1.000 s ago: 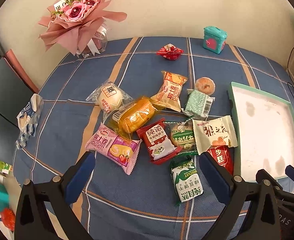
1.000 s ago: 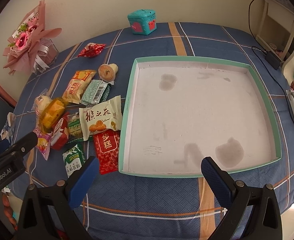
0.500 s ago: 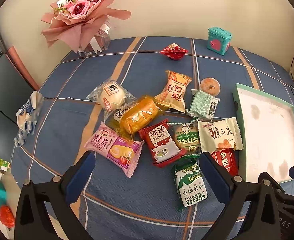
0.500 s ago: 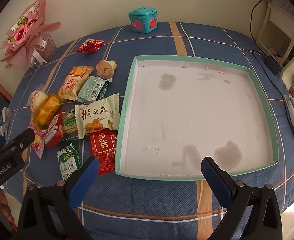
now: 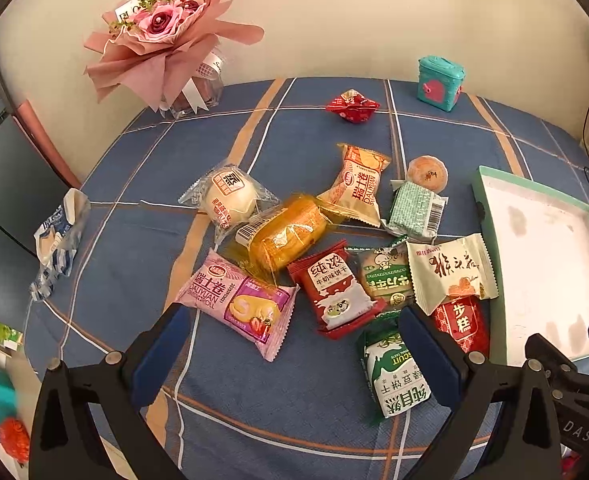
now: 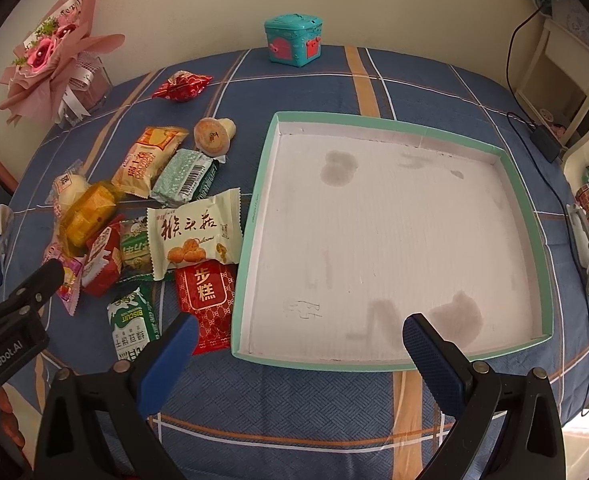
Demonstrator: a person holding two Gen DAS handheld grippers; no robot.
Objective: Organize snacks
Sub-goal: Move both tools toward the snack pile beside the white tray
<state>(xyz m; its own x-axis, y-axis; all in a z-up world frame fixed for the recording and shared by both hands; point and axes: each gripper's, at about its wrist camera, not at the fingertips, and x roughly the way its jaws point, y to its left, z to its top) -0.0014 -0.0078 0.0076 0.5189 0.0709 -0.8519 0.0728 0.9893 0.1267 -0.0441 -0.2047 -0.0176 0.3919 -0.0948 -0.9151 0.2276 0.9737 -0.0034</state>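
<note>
Now the left gripper (image 5: 292,344) sits closer over the heaped snack packets (image 5: 334,248), both grippers wide apart; the tray (image 6: 526,216) lies bare

The cloth (image 6: 314,408) is blue with orange and white stripes. The tray (image 6: 526,208) has a mint-green rim and a stained white floor; the bouquet (image 5: 162,44) is pink, the little box (image 6: 293,40) teal with red marks

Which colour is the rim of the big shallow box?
Mint green rim, white inside; clearest in the right wrist view.
</note>
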